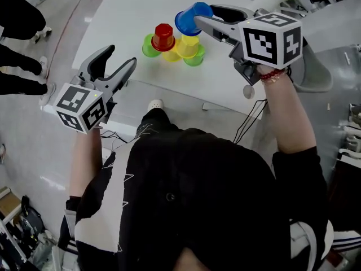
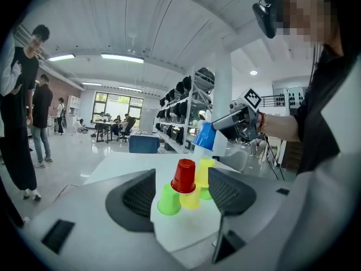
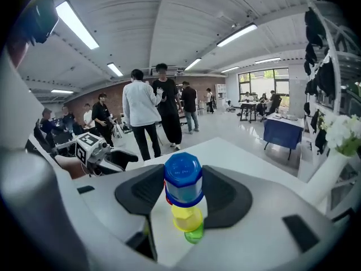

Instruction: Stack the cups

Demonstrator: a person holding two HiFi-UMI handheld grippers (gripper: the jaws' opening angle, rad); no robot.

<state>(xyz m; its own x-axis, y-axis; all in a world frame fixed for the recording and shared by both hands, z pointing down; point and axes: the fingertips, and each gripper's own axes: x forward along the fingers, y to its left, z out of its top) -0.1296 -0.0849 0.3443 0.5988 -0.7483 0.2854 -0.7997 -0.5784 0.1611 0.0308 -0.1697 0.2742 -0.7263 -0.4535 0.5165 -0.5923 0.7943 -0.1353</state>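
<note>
On the white table (image 1: 130, 10) stands a small pyramid of upturned cups: a green cup (image 1: 150, 46), a yellow cup (image 1: 171, 55) and another green cup (image 1: 195, 59) below, with a red cup (image 1: 163, 36) and a second yellow cup (image 1: 188, 46) on top. My right gripper (image 1: 197, 20) is shut on a blue cup (image 1: 190, 17), held upside down just above and behind the upper yellow cup. In the right gripper view the blue cup (image 3: 183, 179) sits between the pads. My left gripper (image 1: 121, 56) is open and empty, off the table's near edge, left of the pyramid.
A grey chair (image 1: 316, 75) stands right of the table. Several people stand on the floor to the left (image 1: 17, 44). A white vase with flowers (image 3: 338, 151) is at the table's far side. Cables hang below the table's near edge (image 1: 248, 123).
</note>
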